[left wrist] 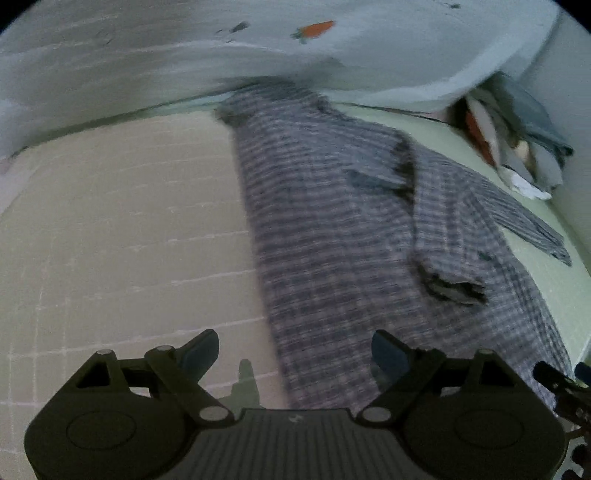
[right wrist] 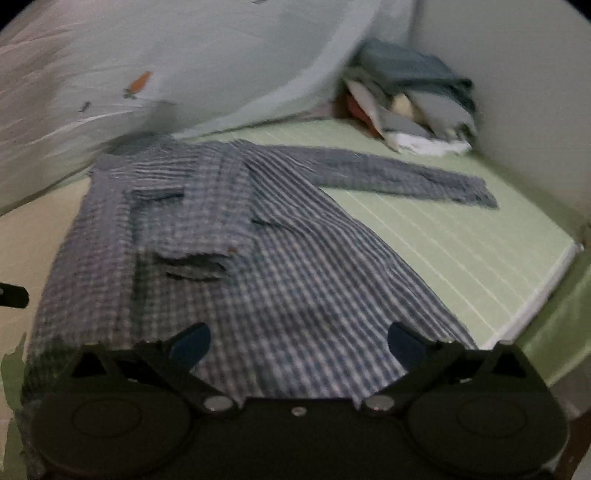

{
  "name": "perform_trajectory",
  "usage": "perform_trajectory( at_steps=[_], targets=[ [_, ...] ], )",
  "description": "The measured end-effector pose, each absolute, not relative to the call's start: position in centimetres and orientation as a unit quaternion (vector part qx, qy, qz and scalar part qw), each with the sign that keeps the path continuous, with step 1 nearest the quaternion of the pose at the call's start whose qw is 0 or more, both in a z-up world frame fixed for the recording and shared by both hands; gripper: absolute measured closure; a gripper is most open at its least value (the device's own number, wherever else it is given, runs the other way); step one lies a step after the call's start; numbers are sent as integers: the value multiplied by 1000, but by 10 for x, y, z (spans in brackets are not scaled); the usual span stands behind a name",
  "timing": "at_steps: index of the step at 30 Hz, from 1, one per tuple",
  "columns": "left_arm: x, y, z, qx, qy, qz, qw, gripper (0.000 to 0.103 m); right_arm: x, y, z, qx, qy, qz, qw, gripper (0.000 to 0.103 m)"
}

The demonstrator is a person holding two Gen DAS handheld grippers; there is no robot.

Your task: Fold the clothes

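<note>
A blue-and-white checked shirt (left wrist: 351, 229) lies spread on the bed, collar end far, hem near. Its left sleeve is folded across the body, the cuff (right wrist: 195, 266) resting mid-chest. The other sleeve (right wrist: 399, 173) stretches out flat to the right over the green mat. My left gripper (left wrist: 295, 354) hovers open above the shirt's near left edge, with nothing between its blue pads. My right gripper (right wrist: 299, 347) hangs open over the hem (right wrist: 295, 369), nothing gripped. In the left wrist view, the right gripper's tip (left wrist: 554, 376) shows at the lower right.
A pale blue quilt with a carrot print (left wrist: 317, 27) is bunched along the far side. A pile of folded clothes (right wrist: 417, 107) sits in the far right corner by the wall. The cream mat (left wrist: 110, 229) lies left, the green mat (right wrist: 461, 251) right, its edge near.
</note>
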State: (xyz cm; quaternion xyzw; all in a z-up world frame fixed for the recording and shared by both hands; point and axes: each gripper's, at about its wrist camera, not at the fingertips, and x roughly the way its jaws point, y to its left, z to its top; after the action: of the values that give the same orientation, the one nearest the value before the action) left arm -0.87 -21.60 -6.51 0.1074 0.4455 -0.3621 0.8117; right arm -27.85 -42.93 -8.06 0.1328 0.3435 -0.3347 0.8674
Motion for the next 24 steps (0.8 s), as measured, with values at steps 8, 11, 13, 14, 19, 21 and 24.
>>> perform_trajectory(
  at_steps=[8, 11, 13, 14, 19, 21, 24],
  targets=[
    [-37, -293, -64, 66, 436, -357, 823, 24, -279, -511, -90, 137, 362, -307, 869, 0],
    [-48, -329, -71, 69, 442, -351, 823, 31, -277, -551, -92, 130, 370, -287, 874, 0],
    [-51, -350, -76, 72, 452, -328, 826, 41, -274, -577, -94, 129, 381, -275, 873, 0],
    [-52, -360, -79, 71, 459, -319, 827, 44, -273, -586, -95, 125, 387, -271, 873, 0],
    [-51, -392, -94, 66, 485, -293, 821, 48, -277, -613, -102, 121, 405, -240, 874, 0],
    [-49, -400, -100, 58, 495, -278, 821, 57, -279, -619, -106, 114, 416, -227, 873, 0],
    [-48, -400, -104, 55, 501, -257, 825, 84, -283, -629, -110, 108, 425, -221, 871, 0]
  ],
)
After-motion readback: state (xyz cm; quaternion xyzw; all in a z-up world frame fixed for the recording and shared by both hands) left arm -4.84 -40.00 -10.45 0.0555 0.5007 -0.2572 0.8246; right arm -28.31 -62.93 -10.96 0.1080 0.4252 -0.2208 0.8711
